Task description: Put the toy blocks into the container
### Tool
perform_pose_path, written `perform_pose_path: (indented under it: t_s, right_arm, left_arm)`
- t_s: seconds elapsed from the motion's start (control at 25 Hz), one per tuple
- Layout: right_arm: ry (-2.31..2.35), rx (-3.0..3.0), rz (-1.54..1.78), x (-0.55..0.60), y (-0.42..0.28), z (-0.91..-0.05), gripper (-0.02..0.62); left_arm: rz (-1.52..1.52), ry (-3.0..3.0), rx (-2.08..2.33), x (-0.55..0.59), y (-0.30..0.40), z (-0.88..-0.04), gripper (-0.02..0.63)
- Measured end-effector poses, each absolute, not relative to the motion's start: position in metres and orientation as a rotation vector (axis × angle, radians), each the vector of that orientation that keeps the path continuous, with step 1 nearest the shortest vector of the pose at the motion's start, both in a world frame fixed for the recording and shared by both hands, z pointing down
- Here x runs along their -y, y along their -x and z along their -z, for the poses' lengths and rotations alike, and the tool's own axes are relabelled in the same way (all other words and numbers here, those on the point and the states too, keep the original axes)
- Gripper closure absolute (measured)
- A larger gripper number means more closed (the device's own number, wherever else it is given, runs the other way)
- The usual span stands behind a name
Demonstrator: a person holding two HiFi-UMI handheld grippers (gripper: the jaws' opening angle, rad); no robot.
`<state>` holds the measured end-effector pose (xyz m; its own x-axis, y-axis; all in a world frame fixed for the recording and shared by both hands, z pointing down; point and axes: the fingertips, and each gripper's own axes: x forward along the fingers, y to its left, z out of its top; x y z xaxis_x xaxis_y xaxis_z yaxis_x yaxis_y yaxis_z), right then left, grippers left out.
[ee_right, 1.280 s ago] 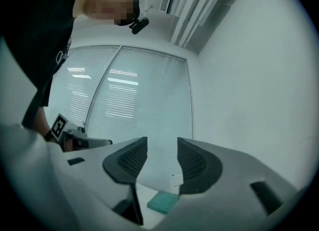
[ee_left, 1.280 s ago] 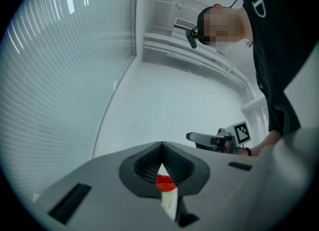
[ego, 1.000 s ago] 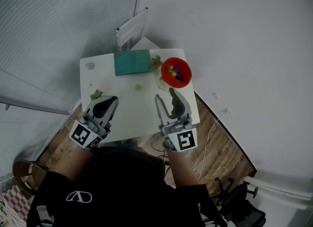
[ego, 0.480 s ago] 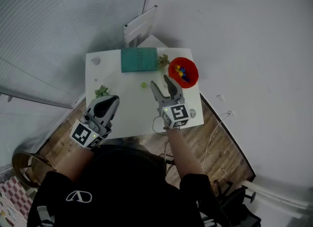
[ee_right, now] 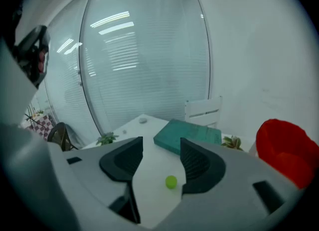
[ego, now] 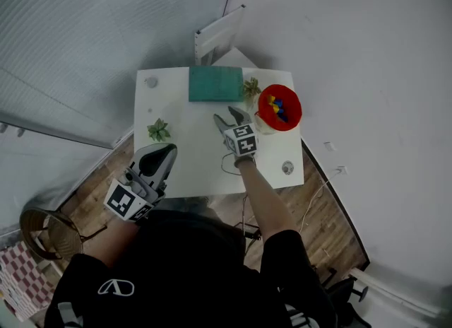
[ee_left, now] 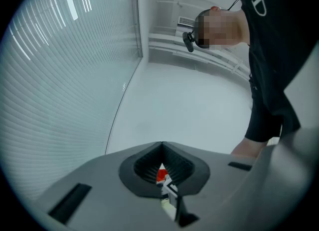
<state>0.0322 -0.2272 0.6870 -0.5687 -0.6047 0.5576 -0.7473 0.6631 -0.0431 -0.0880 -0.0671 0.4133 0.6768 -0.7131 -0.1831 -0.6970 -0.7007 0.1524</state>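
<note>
Jaws of right gripper (ee_right: 160, 148) stand parted, just opening, empty, aimed at green toy piece (ee_right: 171, 181) on table (ego: 191, 157) at 12 o'clock, red container (ee_right: 286, 148) at 2 o'clock; left gripper (ee_left: 162, 148) closed, empty; approach step, seemingly; next: straddle piece, close.

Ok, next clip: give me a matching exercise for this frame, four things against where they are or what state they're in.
Things
1. red bowl
2. teal book
3. green ball
4. left gripper

Places or states
A. jaws together, by the near left corner of the table
B. holds the coloured blocks
C. lies flat at the table's far edge
D. alone on bare tabletop, nearer the person than the book

Pairs: 1-B, 2-C, 3-D, 4-A
</note>
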Motion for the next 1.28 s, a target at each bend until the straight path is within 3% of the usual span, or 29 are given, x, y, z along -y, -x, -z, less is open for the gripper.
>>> perform_pose_path:
  t_s: [0.36,0.84,0.92,1.04,1.28]
  right_arm:
    - [-0.861,2.130,-0.482,0.233,-0.032,-0.789,0.347]
    - [-0.735,1.963,-0.519,0.239,-0.034,-0.848,0.348]
    - [-0.723,1.948,-0.537,0.237,-0.034,-0.852,0.363]
    - [-0.710,1.920,-0.567,0.232,-0.038,-0.858,0.460]
    - [-0.703,1.915,-0.607,0.229,-0.039,-0.858,0.459]
  left_arm:
    - [0.271,-2.774,1.189,0.055,0.101,-0.433,0.601]
    - [0.214,-2.718,1.246,0.048,0.118,-0.451,0.601]
    - [0.207,-2.710,1.251,0.046,0.120,-0.453,0.601]
    - [0.204,-2.707,1.253,0.045,0.123,-0.454,0.601]
    - [0.211,-2.711,1.246,0.047,0.124,-0.452,0.601]
